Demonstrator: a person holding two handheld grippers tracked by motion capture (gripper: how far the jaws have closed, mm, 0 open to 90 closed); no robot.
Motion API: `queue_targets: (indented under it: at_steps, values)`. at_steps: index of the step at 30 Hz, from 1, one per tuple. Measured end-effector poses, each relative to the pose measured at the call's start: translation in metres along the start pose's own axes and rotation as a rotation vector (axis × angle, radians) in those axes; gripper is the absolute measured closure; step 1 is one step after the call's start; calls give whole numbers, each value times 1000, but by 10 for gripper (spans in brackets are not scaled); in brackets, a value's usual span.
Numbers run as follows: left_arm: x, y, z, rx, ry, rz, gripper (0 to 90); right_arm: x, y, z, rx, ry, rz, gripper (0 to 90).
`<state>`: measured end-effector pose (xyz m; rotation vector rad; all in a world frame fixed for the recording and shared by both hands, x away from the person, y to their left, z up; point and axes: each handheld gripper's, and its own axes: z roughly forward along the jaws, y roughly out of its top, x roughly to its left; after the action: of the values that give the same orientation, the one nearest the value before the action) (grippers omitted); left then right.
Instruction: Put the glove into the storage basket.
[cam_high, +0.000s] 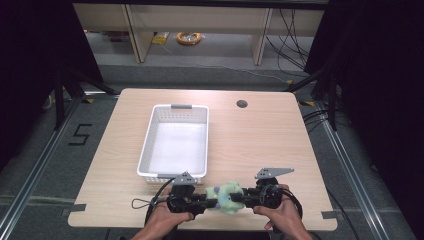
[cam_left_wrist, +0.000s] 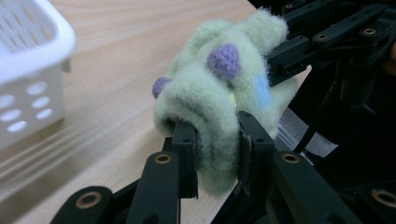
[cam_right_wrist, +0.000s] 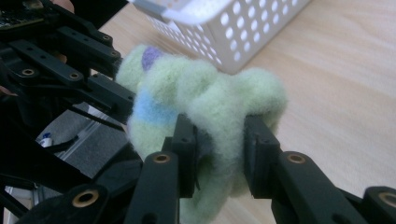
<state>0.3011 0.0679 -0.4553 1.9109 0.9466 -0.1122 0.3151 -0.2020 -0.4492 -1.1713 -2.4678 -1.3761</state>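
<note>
A fluffy pale-green soft toy (cam_high: 227, 196) with purple knobs and a blue patch hangs between both grippers near the table's front edge. In the left gripper view my left gripper (cam_left_wrist: 217, 140) is shut on the soft toy (cam_left_wrist: 219, 93), its pads pressing into one end. In the right gripper view my right gripper (cam_right_wrist: 218, 144) is shut on the toy's (cam_right_wrist: 205, 100) other end. From the high view the left gripper (cam_high: 209, 200) and right gripper (cam_high: 240, 198) face each other, a hand behind each. The toy is lifted just off the wood.
A white perforated basket (cam_high: 148, 150) stands empty just beyond the grippers, left of the table's (cam_high: 260, 145) middle. A dark cable hole (cam_high: 242, 104) sits at the back right. Black cables trail off the front edge. Shelving and floor rails lie beyond the table.
</note>
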Motion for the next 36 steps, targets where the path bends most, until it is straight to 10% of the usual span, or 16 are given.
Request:
queue_targets:
  at_steps: [15,36]
  values:
    - [19,41,-45,-35,38,-32,715,20,68,2,16,20,-29,701]
    - [85,73,-77,6,132,-113,715,24,144,62,88,-3,-70,703]
